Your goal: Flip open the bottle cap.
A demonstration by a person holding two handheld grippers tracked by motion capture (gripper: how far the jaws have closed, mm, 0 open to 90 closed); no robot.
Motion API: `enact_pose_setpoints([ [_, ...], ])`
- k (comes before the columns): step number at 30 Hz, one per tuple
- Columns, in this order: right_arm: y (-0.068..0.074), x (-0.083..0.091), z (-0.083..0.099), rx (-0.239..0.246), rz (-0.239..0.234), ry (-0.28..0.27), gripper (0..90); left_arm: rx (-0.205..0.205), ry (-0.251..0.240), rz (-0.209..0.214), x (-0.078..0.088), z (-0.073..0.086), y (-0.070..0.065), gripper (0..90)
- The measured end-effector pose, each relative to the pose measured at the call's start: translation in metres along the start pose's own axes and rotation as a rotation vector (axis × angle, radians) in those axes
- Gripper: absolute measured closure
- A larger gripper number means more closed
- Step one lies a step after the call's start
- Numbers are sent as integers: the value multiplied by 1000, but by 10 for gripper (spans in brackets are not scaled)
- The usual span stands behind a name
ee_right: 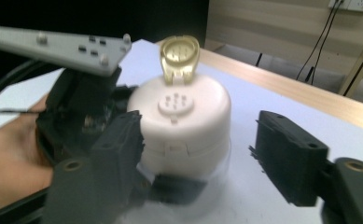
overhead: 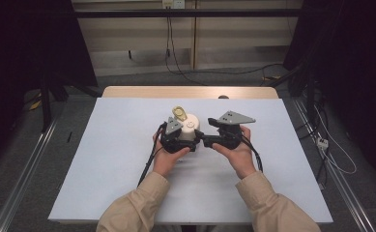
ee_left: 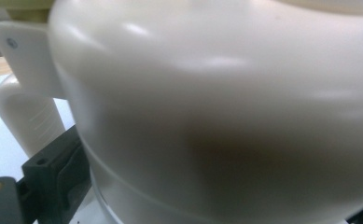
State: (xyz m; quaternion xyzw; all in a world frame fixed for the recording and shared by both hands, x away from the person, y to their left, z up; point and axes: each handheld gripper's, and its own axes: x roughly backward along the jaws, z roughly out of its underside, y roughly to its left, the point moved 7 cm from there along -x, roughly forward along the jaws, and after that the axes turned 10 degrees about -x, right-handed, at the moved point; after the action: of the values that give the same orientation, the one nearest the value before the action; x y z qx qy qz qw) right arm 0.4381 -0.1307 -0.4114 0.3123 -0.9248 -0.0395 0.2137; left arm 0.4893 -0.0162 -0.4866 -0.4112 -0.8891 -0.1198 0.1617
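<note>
A squat white container (overhead: 189, 128) stands at the middle of the table, its yellow flip cap (overhead: 179, 113) hinged up at the back. My left gripper (overhead: 184, 138) is shut on the container's lower body; in the left gripper view the white wall (ee_left: 216, 116) looms close, with one black jaw against it at the lower left. My right gripper (overhead: 201, 139) comes in from the right, level with the table. Its jaws stand open in the right gripper view (ee_right: 202, 163), with the container (ee_right: 184, 126) and raised cap (ee_right: 179, 58) just beyond them, untouched.
The table is covered by a white sheet (overhead: 127, 169), with a wooden edge (overhead: 190, 92) at the far side. Cables (overhead: 214, 72) lie on the floor behind. Metal rails (overhead: 26, 164) run along both sides of the table. Sleeved forearms enter from the bottom.
</note>
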Motion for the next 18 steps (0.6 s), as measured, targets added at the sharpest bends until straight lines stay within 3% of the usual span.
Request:
enact_pose_setpoints([
  [18,-14,41,51,-31,21,-5,181,-11,32,-13,0,2,-2,34],
])
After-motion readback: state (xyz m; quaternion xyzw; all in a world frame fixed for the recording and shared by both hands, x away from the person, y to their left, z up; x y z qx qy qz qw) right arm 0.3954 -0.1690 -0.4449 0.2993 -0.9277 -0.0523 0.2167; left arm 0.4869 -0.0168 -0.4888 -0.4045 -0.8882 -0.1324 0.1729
